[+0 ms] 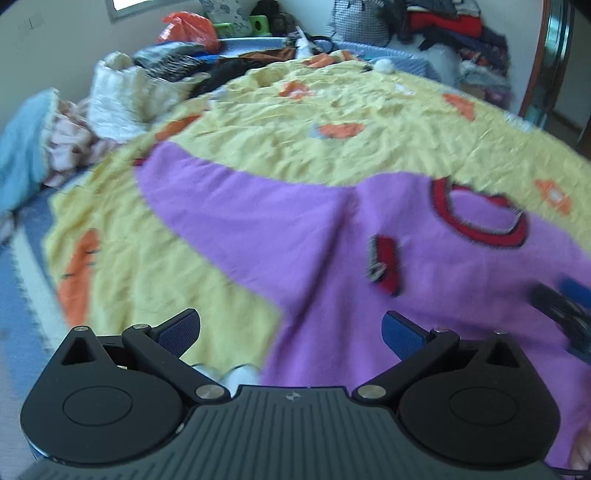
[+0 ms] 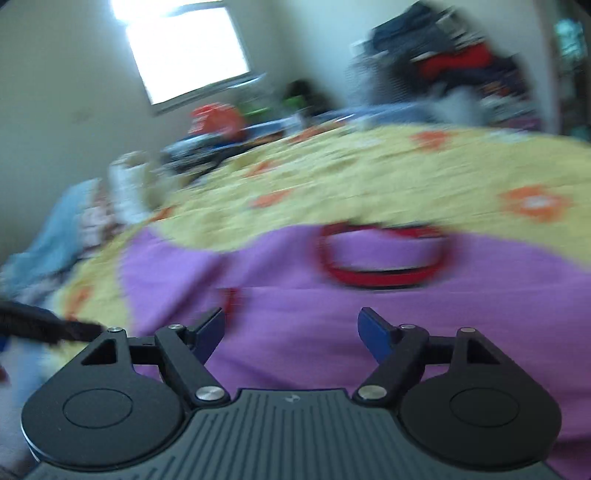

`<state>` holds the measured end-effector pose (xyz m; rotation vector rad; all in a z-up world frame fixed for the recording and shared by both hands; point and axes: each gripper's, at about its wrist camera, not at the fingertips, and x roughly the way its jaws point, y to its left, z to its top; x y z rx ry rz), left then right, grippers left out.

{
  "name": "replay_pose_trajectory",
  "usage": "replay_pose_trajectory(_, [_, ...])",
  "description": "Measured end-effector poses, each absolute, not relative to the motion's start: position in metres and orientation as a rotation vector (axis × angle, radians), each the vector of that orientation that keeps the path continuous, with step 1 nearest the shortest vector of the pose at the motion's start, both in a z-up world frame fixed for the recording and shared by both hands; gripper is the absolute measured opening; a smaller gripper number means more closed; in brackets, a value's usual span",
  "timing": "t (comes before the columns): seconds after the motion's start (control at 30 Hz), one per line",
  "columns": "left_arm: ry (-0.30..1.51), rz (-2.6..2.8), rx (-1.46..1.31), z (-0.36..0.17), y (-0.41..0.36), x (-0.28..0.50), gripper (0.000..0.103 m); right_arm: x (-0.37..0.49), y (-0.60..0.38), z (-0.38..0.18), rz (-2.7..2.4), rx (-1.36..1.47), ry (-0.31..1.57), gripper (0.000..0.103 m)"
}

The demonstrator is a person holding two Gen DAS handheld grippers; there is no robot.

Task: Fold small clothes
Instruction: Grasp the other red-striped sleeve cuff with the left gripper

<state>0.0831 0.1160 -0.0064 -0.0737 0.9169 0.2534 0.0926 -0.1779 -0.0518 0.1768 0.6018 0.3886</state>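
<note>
One purple sweater (image 1: 332, 236) with one red collar (image 1: 480, 218) and one red chest patch (image 1: 386, 264) lies on the one yellow bedspread (image 1: 295, 122), two grippers over it, left (image 1: 291, 334) and right (image 2: 291, 332), one orange bag (image 1: 188, 29) beyond.

No text, label, brand or number can be read in either view. A red patch (image 1: 386, 264) on the purple sweater (image 1: 332, 236), ahead of the left gripper and to its right, is too blurred to show any lettering.
</note>
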Motion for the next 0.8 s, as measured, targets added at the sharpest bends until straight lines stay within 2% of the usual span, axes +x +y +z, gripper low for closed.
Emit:
replay_pose_trajectory(0.1, [0.897,0.191,-0.099,-0.016,0.106,0.111,0.103,0.085,-0.247,-0.057,0.204,0.225,0.607,0.079])
replay_pose_trajectory(0.27, [0.974,0.151,-0.079,-0.053,0.101,0.163,0.103,0.07,-0.321,-0.073,0.004,0.31,0.618,0.079])
replay_pose_trajectory(0.5, [1.089,-0.086,-0.414,-0.084,0.125,0.193,0.103,0.058,-0.323,-0.081,0.061,0.408,0.579,0.079])
replay_pose_trajectory(0.67, [1.099,-0.038,-0.439,-0.089,0.127,0.2,0.103,0.063,-0.308,-0.082,0.112,0.412,0.572,0.079])
replay_pose_trajectory(0.77, [1.13,0.002,-0.362,-0.087,0.114,0.205,0.097,0.065,-0.306,-0.081,0.129,0.424,0.563,0.079])
replay_pose_trajectory(0.8, [1.128,0.016,-0.323,-0.085,0.111,0.208,0.089,0.065,-0.306,-0.082,0.128,0.427,0.56,0.079])
